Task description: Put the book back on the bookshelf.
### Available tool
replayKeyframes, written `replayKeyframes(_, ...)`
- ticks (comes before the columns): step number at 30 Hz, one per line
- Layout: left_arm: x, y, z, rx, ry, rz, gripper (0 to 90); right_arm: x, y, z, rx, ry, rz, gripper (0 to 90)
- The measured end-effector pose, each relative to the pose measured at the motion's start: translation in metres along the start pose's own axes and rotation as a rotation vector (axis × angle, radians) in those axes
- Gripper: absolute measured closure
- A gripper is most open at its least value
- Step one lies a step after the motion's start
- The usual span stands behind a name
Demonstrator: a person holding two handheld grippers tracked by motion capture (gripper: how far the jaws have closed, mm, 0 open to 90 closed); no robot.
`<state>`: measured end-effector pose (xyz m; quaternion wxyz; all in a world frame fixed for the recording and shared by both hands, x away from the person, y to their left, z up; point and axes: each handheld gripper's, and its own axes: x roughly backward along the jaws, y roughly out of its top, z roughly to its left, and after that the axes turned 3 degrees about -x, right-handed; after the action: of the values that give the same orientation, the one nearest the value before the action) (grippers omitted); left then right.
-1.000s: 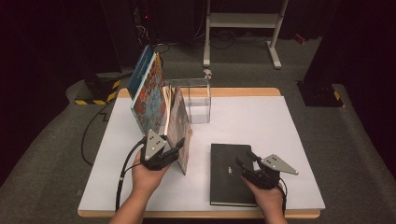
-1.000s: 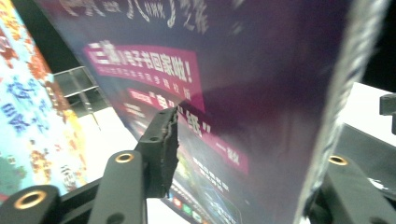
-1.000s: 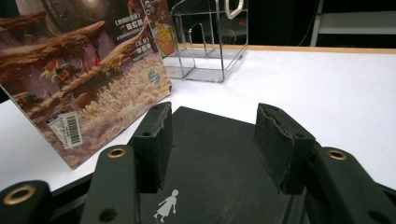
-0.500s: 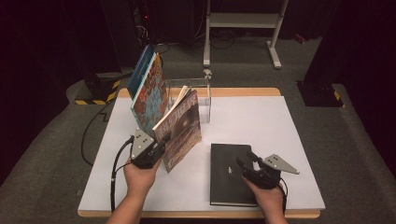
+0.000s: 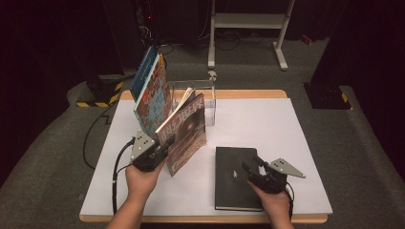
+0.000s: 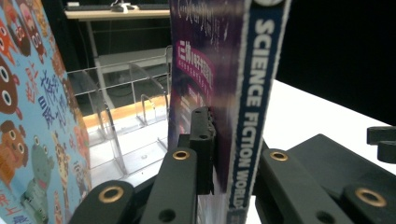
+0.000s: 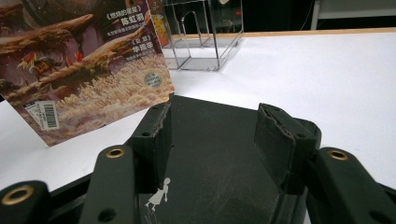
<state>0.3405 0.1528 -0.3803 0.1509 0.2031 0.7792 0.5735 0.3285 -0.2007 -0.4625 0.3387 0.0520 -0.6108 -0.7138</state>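
Fig. — Two hand-held grippers working on books at a white tabletop (image 5: pixel 296 143). The left gripper (image 5: pixel 165 149) is clamping a magazine (image 5: pixel 187 131) by its spine (spine lettering reads "SCIENCE FICTION WORLD" in the left gripper view) and is holding it raised and tilted over the tabletop's left half, lower corner near or touching the surface; which one cannot be told. Its jaws have just been closing, w/ the magazine between them, and are now standing narrow, the pads pressing both sides of the spine (image 6: pixel 250 140). A spine grip is probably being used because it keeps the pages shut and the magazine stiff enough to stand on edge. Just behind it, toward the far edge, a clear rack (image 5: pixel 207 98) w/ dividers is standing w/ free slots, so the magazine is likely heading into a slot. A colourful picture book (image 5: pixel 152 98) is leaning upright at the rack's left side, w/ a blue book (image 5: pixel 143 74) behind it.

The right gripper (image 5: pixel 249 169) is resting over a black book (image 5: pixel 234 179) lying flat near the tabletop's near edge, right of centre. Its jaws are standing about half open, pads apart above the cover (image 7: pixel 215 154), not squeezing anything; probably it is waiting, or steadying that book as the next item to shelve.
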Motion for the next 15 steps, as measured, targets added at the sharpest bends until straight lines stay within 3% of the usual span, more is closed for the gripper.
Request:
replayKeyframes(8,-0.0024,0.0001,-0.0013,-0.036,-0.014,0.010,79.4,0.0008,0.0001,-0.0007,0.000,-0.003,-0.002,45.5)
replayKeyframes(12,-0.0060,0.0025,0.0014,0.006,-0.028,0.013,79.3,0.0004,-0.0002,-0.0010,0.004,-0.005,0.001,45.4)
replayKeyframes(15,-0.0099,0.0042,0.0013,0.003,-0.036,0.029,78.7,0.0003,-0.0004,-0.0020,0.003,-0.008,0.002,45.4)
